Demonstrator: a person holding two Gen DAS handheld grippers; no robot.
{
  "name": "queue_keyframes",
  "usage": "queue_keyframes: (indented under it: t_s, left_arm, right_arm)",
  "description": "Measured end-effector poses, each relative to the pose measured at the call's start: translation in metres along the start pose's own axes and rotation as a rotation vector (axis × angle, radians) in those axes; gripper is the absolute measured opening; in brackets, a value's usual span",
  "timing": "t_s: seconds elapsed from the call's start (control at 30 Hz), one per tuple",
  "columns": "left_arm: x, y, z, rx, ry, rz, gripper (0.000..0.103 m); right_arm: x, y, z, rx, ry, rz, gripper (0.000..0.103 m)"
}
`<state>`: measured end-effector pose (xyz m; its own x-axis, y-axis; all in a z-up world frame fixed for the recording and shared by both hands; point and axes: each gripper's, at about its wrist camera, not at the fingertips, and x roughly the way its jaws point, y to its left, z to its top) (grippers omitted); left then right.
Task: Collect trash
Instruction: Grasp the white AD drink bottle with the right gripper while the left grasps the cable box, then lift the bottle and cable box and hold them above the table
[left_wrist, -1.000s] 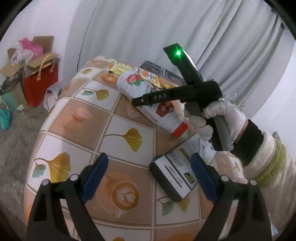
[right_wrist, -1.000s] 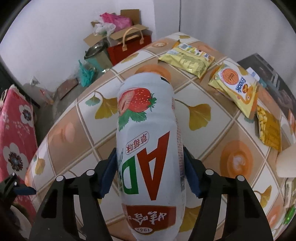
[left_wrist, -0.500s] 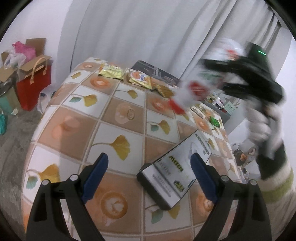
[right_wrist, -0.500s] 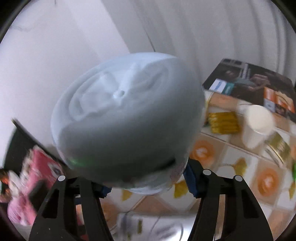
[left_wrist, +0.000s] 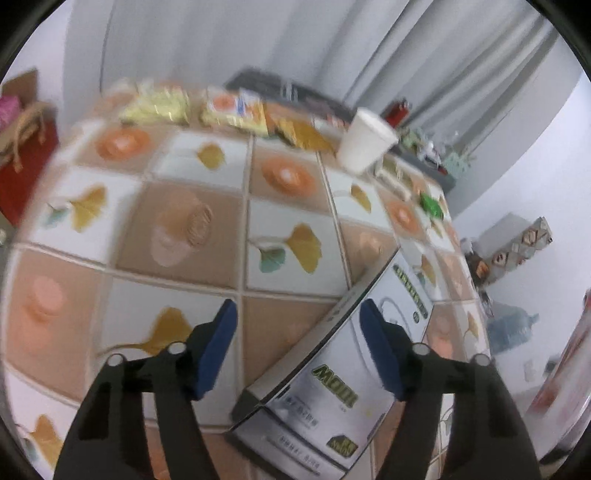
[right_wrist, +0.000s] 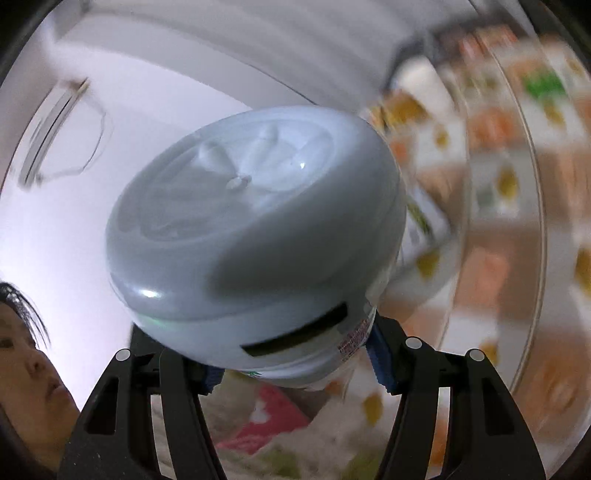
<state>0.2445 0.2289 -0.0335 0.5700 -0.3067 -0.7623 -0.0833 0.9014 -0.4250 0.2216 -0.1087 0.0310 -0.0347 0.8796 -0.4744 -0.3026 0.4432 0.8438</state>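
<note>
The left gripper (left_wrist: 295, 350) hangs over the near end of the table (left_wrist: 184, 229) with its blue-padded jaws apart; they have just been closing in. Only the near left corner of the white carton (left_wrist: 332, 387) lies in the gap, and the right pad overlaps the carton's top face, though the blur hides whether it presses there. The left pad stands clear over bare cloth. The carton is a flat rectangular box with a dark edge and green lettering, lying askew, its long side running away to the far right.

The tablecloth is glossy, printed in squares with ginkgo leaves and orange discs. Along its far edge, from left to right, lie a yellow snack packet (left_wrist: 159, 105), an orange-and-yellow snack packet (left_wrist: 232, 109) and a gold wrapper (left_wrist: 306, 134). A white foam cup (left_wrist: 365, 142) stands just right of the wrapper, and a small green wrapper (left_wrist: 430, 203) lies near the right edge. All are well apart from the left gripper.

The right gripper (right_wrist: 295, 363) is clamped on the drink bottle (right_wrist: 255, 229). Its pads grip both sides of the labelled body, and the round, ribbed, pale plastic base faces the camera and fills most of the view. The bottle is held off the table, which is smeared by motion at the right.
</note>
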Motion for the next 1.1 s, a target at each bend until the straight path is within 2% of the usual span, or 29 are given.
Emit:
queue_keyframes:
  t_s: [0.07,0.17,0.2,0.3,0.37,0.4,0.53,0.63,0.73,0.83,0.97,1.1]
  left_arm:
    - [0.012,0.002,-0.004,-0.031,0.065,-0.029,0.059]
    - [0.008,-0.004,-0.020,-0.034,0.112,-0.087,0.059]
    - [0.005,-0.006,-0.026,-0.033,0.132,-0.107,0.059]
    - [-0.003,-0.012,-0.051,-0.061,0.221,-0.235,0.059]
    - [-0.009,-0.019,-0.060,-0.044,0.236,-0.266,0.061]
    - [-0.015,-0.024,-0.064,-0.022,0.218,-0.242,0.062]
    - [-0.031,-0.049,-0.063,0.101,0.095,-0.101,0.078]
    - [-0.029,-0.073,-0.062,0.206,0.060,-0.029,0.085]
    - [-0.011,-0.096,-0.064,0.329,0.068,0.065,0.086]
    - [0.006,-0.107,-0.067,0.393,0.104,0.103,0.086]
    - [0.024,-0.111,-0.069,0.412,0.163,0.117,0.087]
    - [0.036,-0.113,-0.071,0.428,0.174,0.164,0.087]
  right_arm:
    - [0.005,-0.022,-0.016,0.084,0.005,0.010,0.059]
    - [0.004,-0.044,-0.028,0.159,-0.003,0.005,0.059]
    - [0.002,-0.050,-0.031,0.180,-0.004,-0.009,0.059]
    - [-0.005,-0.067,-0.033,0.234,-0.001,-0.068,0.059]
    - [-0.009,-0.074,-0.030,0.261,-0.007,-0.093,0.059]
    - [-0.010,-0.075,-0.030,0.268,-0.009,-0.102,0.059]
    - [-0.008,-0.074,-0.023,0.257,-0.029,-0.187,0.059]
    - [-0.001,-0.079,-0.016,0.267,-0.037,-0.258,0.060]
    - [0.002,-0.081,-0.023,0.264,-0.060,-0.344,0.062]
    - [0.004,-0.076,-0.025,0.241,-0.082,-0.386,0.066]
    - [0.003,-0.075,-0.027,0.204,-0.087,-0.425,0.069]
    - [0.012,-0.072,-0.027,0.171,-0.093,-0.440,0.069]
